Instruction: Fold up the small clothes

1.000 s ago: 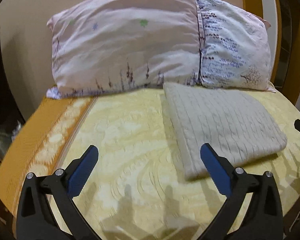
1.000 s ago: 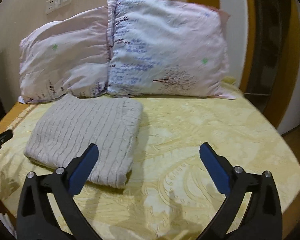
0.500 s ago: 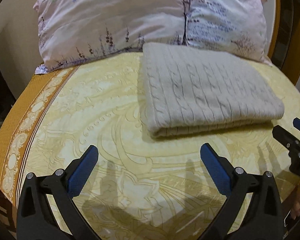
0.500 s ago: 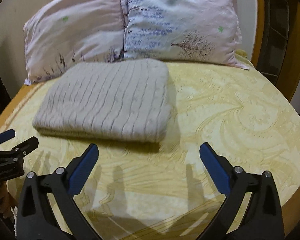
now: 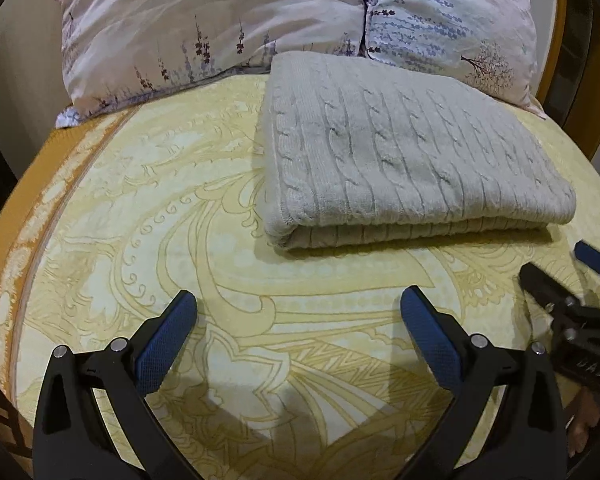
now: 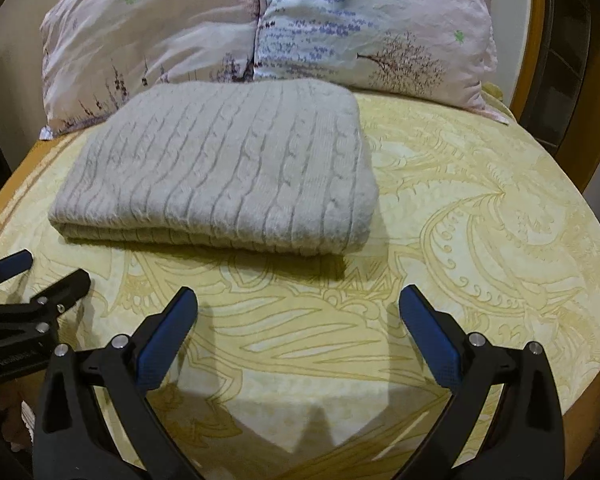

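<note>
A grey cable-knit sweater point(image 5: 404, 160) lies folded into a thick rectangle on the yellow patterned bedspread point(image 5: 204, 272); it also shows in the right wrist view point(image 6: 228, 164). My left gripper point(image 5: 298, 304) is open and empty, a short way in front of the sweater's near folded edge. My right gripper point(image 6: 298, 302) is open and empty, in front of the sweater's near right corner. Each gripper shows at the edge of the other's view: the right one point(image 5: 560, 272) and the left one point(image 6: 40, 272), both open.
Two pink floral pillows point(image 5: 220, 24) point(image 5: 452, 20) lean against the wall right behind the sweater. An orange border point(image 5: 28, 184) runs along the bed's left edge. A dark wooden frame point(image 6: 556, 60) stands at the right.
Both grippers have moved forward and down towards the bed, so the folded sweater looms larger and nearer. The sweater has not moved. Both grippers stay open.
</note>
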### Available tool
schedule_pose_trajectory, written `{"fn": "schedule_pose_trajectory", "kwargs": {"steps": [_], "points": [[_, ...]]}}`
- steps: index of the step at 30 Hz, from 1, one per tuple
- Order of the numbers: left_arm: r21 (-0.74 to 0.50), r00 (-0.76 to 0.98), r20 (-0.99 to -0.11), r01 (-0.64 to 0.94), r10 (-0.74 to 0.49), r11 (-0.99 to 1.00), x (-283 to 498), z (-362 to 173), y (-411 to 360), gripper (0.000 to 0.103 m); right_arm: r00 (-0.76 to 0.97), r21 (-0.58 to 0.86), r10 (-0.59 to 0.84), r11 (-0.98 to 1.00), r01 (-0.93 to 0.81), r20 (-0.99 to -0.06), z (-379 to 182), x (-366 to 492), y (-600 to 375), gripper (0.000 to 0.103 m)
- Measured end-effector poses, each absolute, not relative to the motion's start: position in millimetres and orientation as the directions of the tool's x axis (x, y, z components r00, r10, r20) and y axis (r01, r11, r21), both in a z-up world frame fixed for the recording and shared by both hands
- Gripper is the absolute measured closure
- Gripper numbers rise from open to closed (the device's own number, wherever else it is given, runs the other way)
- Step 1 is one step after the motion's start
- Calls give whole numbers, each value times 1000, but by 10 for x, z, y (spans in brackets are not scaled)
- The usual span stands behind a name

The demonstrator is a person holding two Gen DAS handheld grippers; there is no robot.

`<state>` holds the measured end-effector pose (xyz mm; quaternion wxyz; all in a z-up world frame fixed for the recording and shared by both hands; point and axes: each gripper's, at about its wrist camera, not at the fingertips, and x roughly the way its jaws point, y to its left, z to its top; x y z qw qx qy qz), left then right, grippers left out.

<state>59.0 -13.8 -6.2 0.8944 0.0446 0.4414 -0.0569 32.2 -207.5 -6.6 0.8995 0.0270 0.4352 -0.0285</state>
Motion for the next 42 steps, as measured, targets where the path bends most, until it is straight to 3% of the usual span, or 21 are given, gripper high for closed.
{"fn": "schedule_pose_trajectory", "kwargs": {"steps": [42], "points": [[33,602,-797,120,-47,992,599,-73,-152,1,609,28,-29,996,83,-793,-95,344,-2116,2]]}}
